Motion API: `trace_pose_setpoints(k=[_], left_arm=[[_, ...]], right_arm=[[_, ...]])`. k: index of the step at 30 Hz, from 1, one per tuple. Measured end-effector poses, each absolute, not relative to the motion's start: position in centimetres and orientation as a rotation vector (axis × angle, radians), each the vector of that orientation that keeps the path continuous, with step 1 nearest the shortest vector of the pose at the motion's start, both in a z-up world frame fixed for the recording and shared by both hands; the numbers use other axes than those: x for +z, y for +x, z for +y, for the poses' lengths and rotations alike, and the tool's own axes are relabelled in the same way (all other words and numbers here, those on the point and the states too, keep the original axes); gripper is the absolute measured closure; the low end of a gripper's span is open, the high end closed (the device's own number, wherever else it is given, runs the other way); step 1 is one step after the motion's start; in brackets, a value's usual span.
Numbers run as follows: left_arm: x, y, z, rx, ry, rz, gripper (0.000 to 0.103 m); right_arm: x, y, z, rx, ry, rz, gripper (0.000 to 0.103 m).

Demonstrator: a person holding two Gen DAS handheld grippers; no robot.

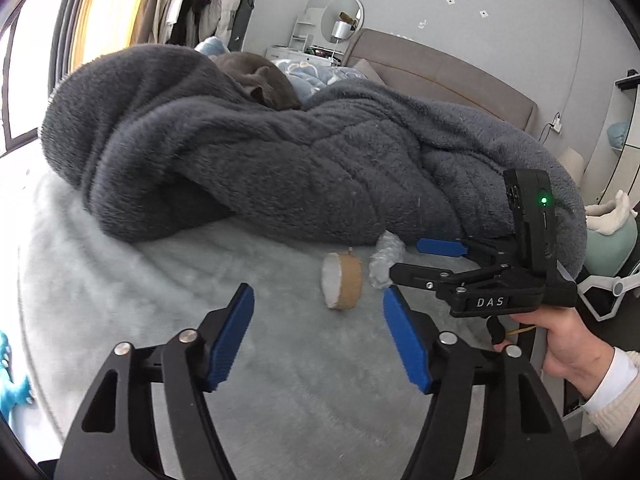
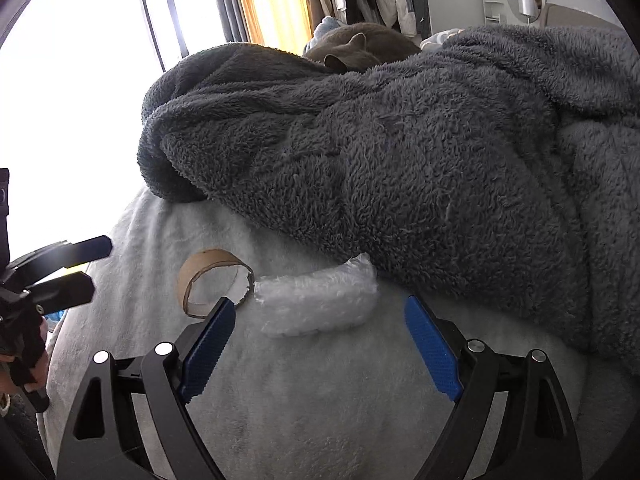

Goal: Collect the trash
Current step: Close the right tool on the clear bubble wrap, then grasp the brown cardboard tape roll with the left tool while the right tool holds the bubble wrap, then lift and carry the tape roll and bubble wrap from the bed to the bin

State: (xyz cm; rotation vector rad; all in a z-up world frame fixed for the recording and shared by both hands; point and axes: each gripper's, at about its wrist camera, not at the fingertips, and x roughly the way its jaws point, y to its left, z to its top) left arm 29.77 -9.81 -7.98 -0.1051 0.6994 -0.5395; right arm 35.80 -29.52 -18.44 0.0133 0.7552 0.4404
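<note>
A short brown cardboard roll [image 1: 342, 282] lies on its side on the pale bed sheet [image 1: 160, 288], just ahead of my left gripper [image 1: 318, 296], whose blue pads stand open with nothing between them. Right of the roll lies a crumpled piece of clear bubble wrap [image 1: 384, 260]. My right gripper [image 1: 404, 258] reaches in from the right, open, one finger on each side of the wrap's end. In the right wrist view the bubble wrap [image 2: 316, 300] sits just beyond my open right gripper [image 2: 319, 304], the roll [image 2: 216, 282] to its left, and the left gripper [image 2: 100, 264] at the left edge.
A thick dark grey fleece blanket [image 1: 280, 160] is heaped right behind the trash. A grey cat [image 1: 256, 76] lies beyond it. A hand in a white sleeve [image 1: 568, 344] holds the right gripper. A padded headboard [image 1: 440, 68] and hanging coats [image 1: 200, 0] stand at the back.
</note>
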Motion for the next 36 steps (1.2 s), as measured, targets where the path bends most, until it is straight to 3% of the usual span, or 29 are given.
trace_pose_setpoints(k=[7, 10, 17, 25, 36], left_arm=[[-9.0, 31.0, -11.2, -0.551, -0.117, 0.723, 0.049], [-9.3, 31.4, -11.4, -0.559, -0.144, 0.730, 0.053], [-9.7, 31.9, -12.7, -0.591, -0.158, 0.735, 0.055], [-10.8, 32.9, -13.3, -0.584, -0.193, 0.771, 0.060], [-12.1, 34.3, -13.9, -0.560, -0.202, 0.821, 0.084]], right_arm=[[-18.7, 37.0, -29.2, 0.470, 0.013, 0.760, 0.016], [-19.0, 37.4, -28.8, 0.487, 0.009, 0.779, 0.029], [-19.6, 37.6, -28.7, 0.503, 0.010, 0.793, 0.038], [-18.5, 36.3, -30.5, 0.486, 0.029, 0.762, 0.039], [-17.5, 31.9, -33.9, 0.436, 0.085, 0.761, 0.039]])
